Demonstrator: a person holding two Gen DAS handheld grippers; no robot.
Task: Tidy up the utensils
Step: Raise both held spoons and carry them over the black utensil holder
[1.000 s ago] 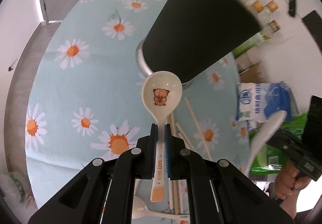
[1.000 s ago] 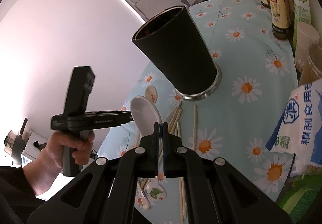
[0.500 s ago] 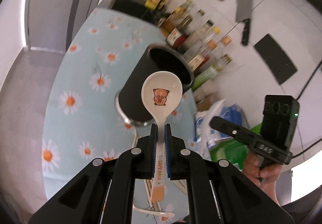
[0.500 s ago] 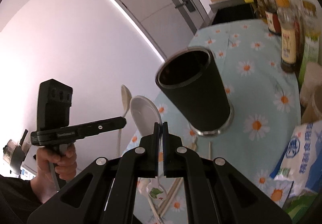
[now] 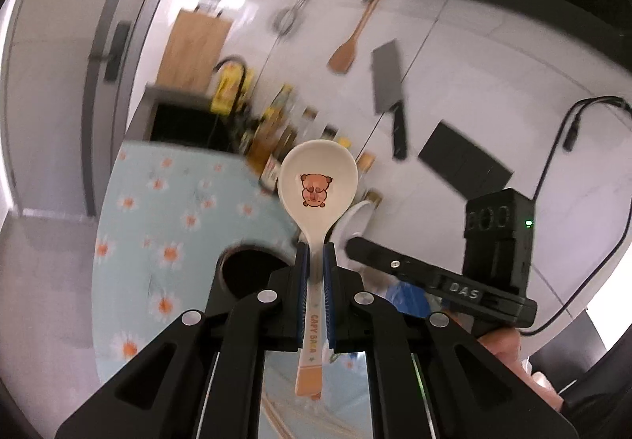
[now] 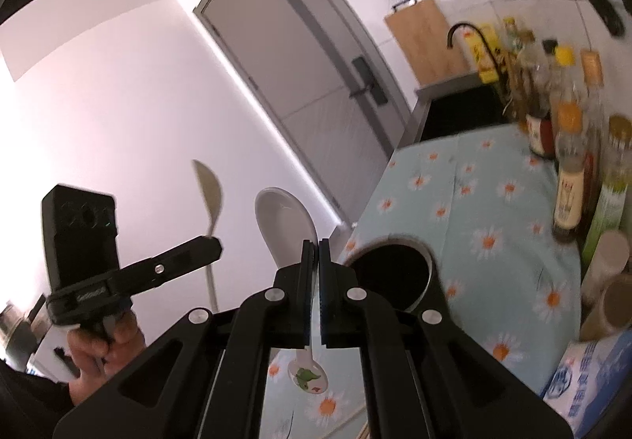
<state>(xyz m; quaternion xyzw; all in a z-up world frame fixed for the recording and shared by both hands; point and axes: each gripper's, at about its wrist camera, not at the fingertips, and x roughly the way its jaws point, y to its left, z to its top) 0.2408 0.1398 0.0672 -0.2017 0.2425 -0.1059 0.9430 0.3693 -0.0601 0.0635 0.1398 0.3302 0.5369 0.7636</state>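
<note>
Left wrist view: left gripper [image 5: 315, 257] fingers clamped on cream spoon [image 5: 317, 190], handle printed "CAPY BARA", bear cartoon in bowl, held above black utensil holder [image 5: 249, 273]. Right gripper [image 6: 315, 253] fingers closed on white spoon [image 6: 284, 229] beside holder opening on daisy-cloth desk [image 6: 493, 210]; gripper body reads "DAS".

- Left wrist view looks forward along its fingers, angled slightly down toward the tiled kitchen wall [image 5: 454, 56].
- Right wrist view faces the door [image 6: 316, 83].
- Both close views share the black holder [image 5: 249, 273] [image 6: 395, 273] and daisy tablecloth [image 5: 177, 210] [image 6: 493, 222].
</note>
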